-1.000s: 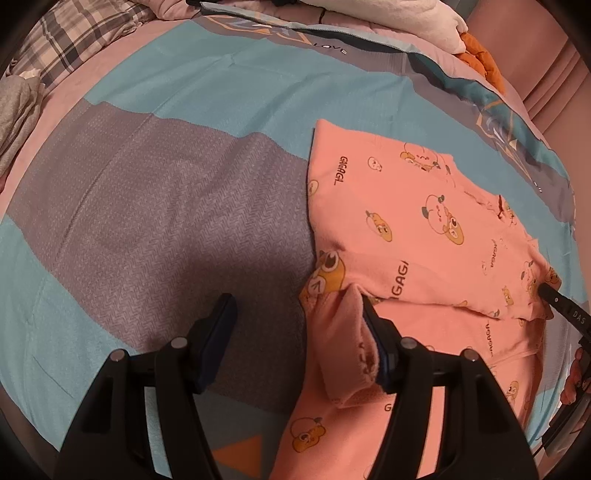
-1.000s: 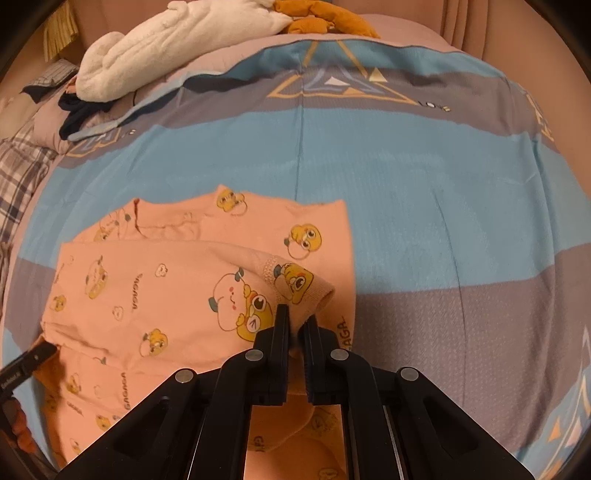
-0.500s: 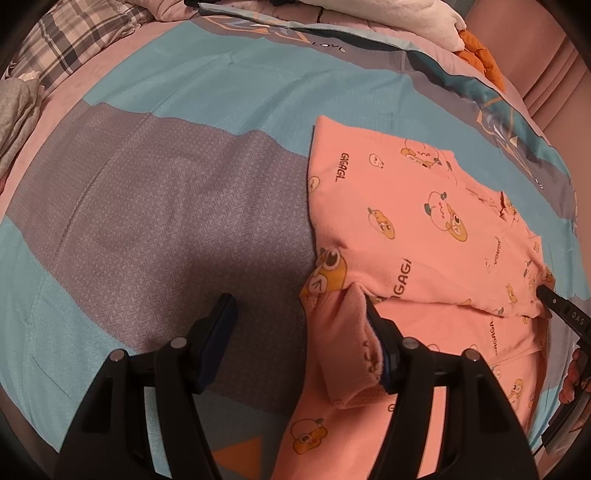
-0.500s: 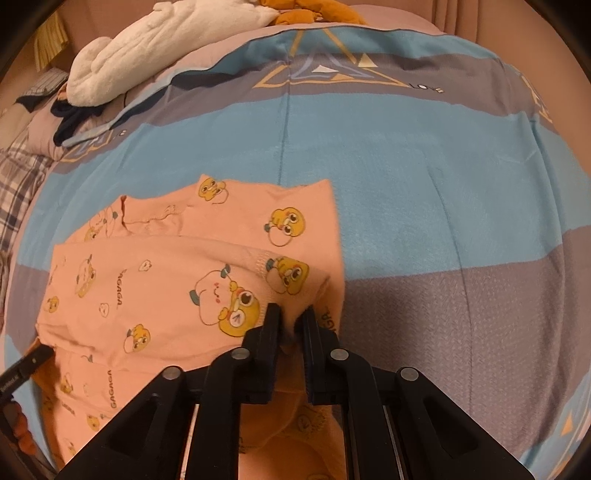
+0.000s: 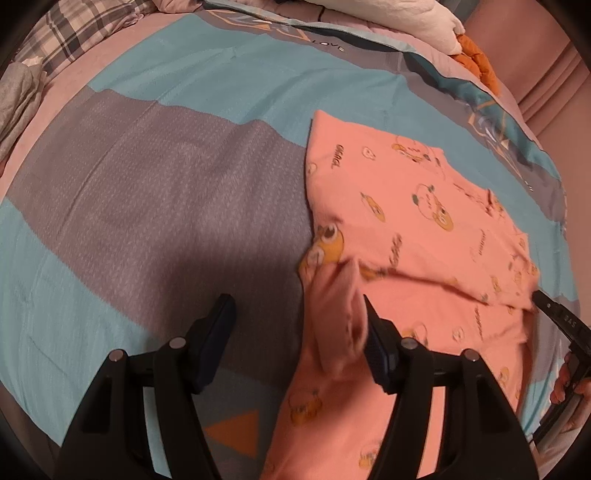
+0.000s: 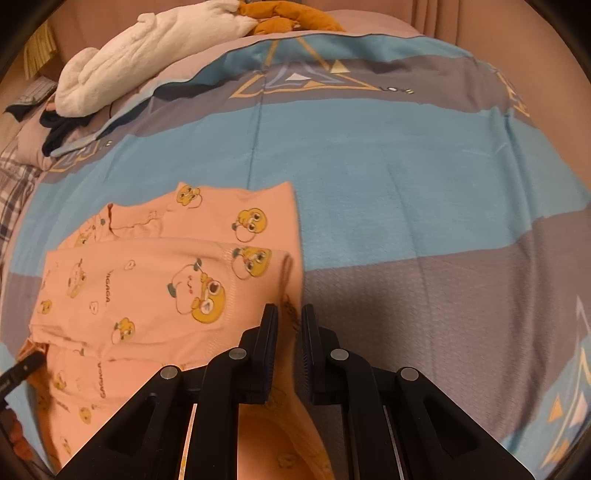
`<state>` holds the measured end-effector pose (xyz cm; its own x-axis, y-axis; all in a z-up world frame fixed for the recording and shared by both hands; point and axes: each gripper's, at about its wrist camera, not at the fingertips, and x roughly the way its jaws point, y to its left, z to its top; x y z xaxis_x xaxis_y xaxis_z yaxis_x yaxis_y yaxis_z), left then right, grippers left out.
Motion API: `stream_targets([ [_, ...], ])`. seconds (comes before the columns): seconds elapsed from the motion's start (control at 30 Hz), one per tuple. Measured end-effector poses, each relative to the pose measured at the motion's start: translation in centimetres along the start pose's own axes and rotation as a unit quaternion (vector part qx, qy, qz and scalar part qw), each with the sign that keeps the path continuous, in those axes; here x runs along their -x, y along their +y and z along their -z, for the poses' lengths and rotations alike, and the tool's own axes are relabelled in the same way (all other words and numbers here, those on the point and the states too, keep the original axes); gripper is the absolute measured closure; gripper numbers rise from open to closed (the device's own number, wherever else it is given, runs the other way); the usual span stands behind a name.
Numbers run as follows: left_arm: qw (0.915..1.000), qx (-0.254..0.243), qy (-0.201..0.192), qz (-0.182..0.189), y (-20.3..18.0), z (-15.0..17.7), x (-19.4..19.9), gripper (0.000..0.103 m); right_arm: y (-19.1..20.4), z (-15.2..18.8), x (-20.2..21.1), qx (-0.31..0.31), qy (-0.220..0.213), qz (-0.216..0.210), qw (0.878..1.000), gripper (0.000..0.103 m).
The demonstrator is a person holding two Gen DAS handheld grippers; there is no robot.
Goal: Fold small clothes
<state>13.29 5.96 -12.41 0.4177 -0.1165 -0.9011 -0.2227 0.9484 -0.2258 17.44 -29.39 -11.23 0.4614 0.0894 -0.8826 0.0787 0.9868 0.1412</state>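
A small pink garment (image 5: pixel 406 221) printed with yellow ducks lies partly folded on the bed cover (image 5: pixel 166 184). My left gripper (image 5: pixel 295 325) stands open at its near left corner. A raised fold of the pink cloth leans against the inner side of its right finger, and the left finger hangs over bare cover. In the right wrist view the garment (image 6: pixel 147 288) has a sleeve folded across it. My right gripper (image 6: pixel 290 328) is shut on the cloth at the garment's right edge. The right gripper's tip (image 5: pixel 561 321) and a hand show at the left wrist view's right edge.
A white blanket (image 6: pixel 147 55) and an orange plush (image 6: pixel 288 18) sit at the head of the bed. Plaid cloth (image 5: pixel 74 33) and grey cloth (image 5: pixel 18 96) lie at the far left. The blue and grey bed cover (image 6: pixel 406 184) spreads wide to the garment's right.
The folded sleeve's cuff now lies flatter and a little further from my right fingertips. My left gripper and the fold against its finger have stayed as they were.
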Motion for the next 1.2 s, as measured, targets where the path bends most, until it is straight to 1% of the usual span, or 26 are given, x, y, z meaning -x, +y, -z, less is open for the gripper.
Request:
stream_targets([
  [0.1,0.9999,0.005,-0.006,0.011,0.6,0.6,1.3,0.037,-0.2,0.6,0.9,-0.001,-0.003,-0.005,1.000,0.096],
  [0.17,0.9997,0.009,-0.018,0.016,1.0,1.0,2.5,0.036,-0.4,1.0,1.9,0.002,-0.013,-0.003,1.000,0.092],
  [0.2,0.9995,0.011,-0.022,0.020,1.1,1.1,3.0,0.034,-0.4,1.1,2.3,0.002,-0.017,-0.002,1.000,0.091],
  [0.27,0.9985,0.015,-0.033,0.040,1.4,1.6,4.5,0.030,-0.4,1.5,3.4,0.005,-0.028,-0.003,1.000,0.089],
  [0.3,0.9981,0.013,-0.036,0.049,1.4,1.8,5.0,0.025,-0.4,1.6,3.7,0.006,-0.031,-0.003,1.000,0.083],
  [0.33,0.9977,0.010,-0.038,0.055,1.4,2.1,5.4,0.021,-0.5,1.9,4.4,0.008,-0.037,-0.004,0.999,0.072],
  [0.37,0.9974,0.004,-0.040,0.061,1.3,2.5,5.9,0.020,-0.6,2.4,5.0,0.008,-0.044,-0.007,0.999,0.065],
  [0.4,0.9971,-0.001,-0.040,0.064,1.3,2.9,6.2,0.019,-0.7,2.6,5.5,0.008,-0.049,-0.009,0.999,0.054],
  [0.43,0.9968,-0.006,-0.039,0.069,1.2,3.4,6.5,0.019,-0.8,3.0,5.9,0.009,-0.055,-0.013,0.998,0.049],
  [0.5,0.9962,-0.017,-0.028,0.081,1.2,4.5,6.7,0.019,-1.1,4.0,6.8,0.012,-0.061,-0.024,0.998,0.048],
  [0.63,0.9942,-0.039,-0.007,0.100,1.5,6.4,6.7,0.019,-1.6,6.8,8.1,0.024,-0.048,-0.034,0.998,0.047],
  [0.7,0.9940,-0.043,0.003,0.100,1.8,7.5,6.4,0.020,-2.0,8.4,8.5,0.026,-0.037,-0.028,0.999,0.047],
  [0.87,0.9910,-0.043,0.033,0.122,2.4,9.9,5.5,0.023,-3.1,12.9,9.0,0.008,-0.003,-0.028,1.000,0.047],
  [1.03,0.9873,-0.055,0.060,0.136,2.5,11.8,5.0,0.029,-4.1,17.2,9.2,-0.015,0.027,-0.028,0.999,0.047],
  [1.2,0.9856,-0.060,0.066,0.144,2.8,13.3,5.3,0.029,-4.8,20.0,9.4,-0.036,0.047,-0.040,0.997,0.047],
])
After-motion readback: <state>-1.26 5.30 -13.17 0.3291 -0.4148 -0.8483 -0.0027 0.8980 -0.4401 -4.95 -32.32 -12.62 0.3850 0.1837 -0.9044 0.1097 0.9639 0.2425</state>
